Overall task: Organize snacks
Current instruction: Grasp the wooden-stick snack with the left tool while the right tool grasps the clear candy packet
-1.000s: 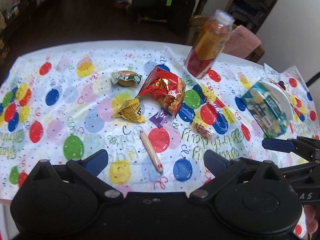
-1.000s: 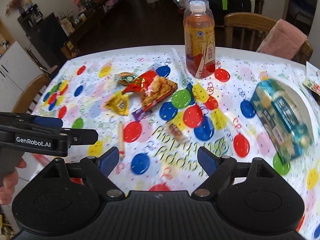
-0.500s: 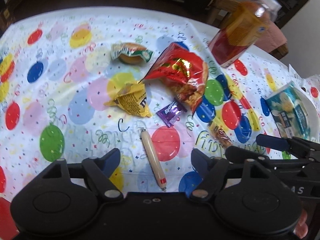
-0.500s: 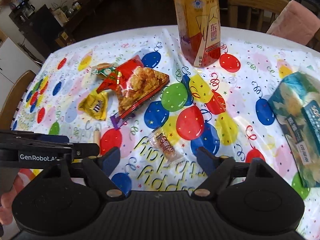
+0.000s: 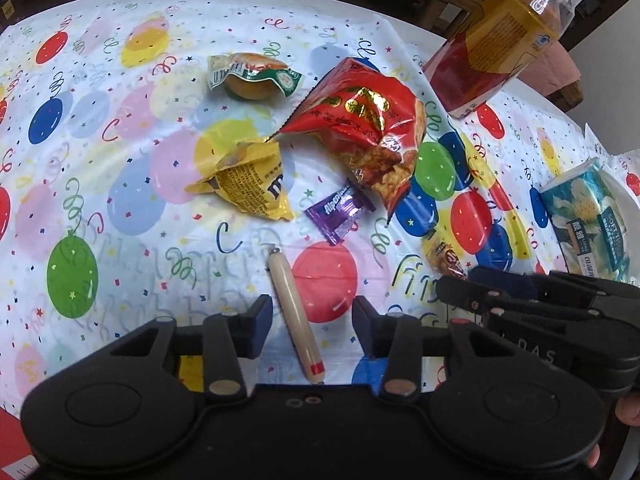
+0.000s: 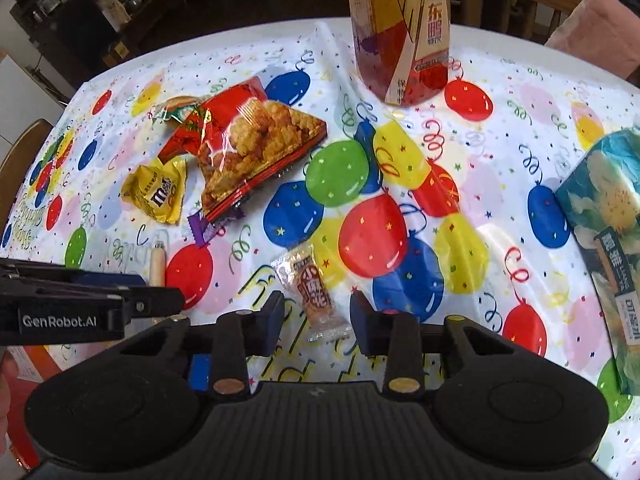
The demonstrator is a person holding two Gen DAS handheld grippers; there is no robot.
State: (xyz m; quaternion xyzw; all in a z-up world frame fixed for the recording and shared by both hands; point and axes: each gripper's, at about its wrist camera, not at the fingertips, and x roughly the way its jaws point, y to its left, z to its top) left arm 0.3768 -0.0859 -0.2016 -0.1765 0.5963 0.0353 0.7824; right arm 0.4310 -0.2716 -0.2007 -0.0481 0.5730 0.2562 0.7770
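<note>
Cream-coloured and capped red at its near end, a sausage stick (image 5: 295, 316) is seen lying on the balloon-print tablecloth (image 5: 120, 208) between the spread fingers of the left gripper (image 5: 313, 322), which is parted wide and has hold of nothing. Only the far tip of that stick (image 6: 157, 262) is caught in the right wrist view, the rest being hidden behind the left gripper's side (image 6: 80, 304). A small clear-wrapped snack (image 6: 316, 294) is shown lengthwise between the open, untouching fingers of the right gripper (image 6: 317, 318); in the left wrist view it (image 5: 446, 256) is half covered by the right gripper (image 5: 520, 300). Ahead of the left gripper a purple candy (image 5: 340, 210), a yellow candy bag (image 5: 250, 184), a red crisp packet (image 5: 368, 132) and a wrapped burger-shaped bun (image 5: 252, 76) are spread; the bun is largely masked by the red packet in the right wrist view. An orange drink bottle (image 6: 402, 28) stands far ahead of the right gripper, and a tissue pack (image 6: 608, 220) lies off to its right.
</note>
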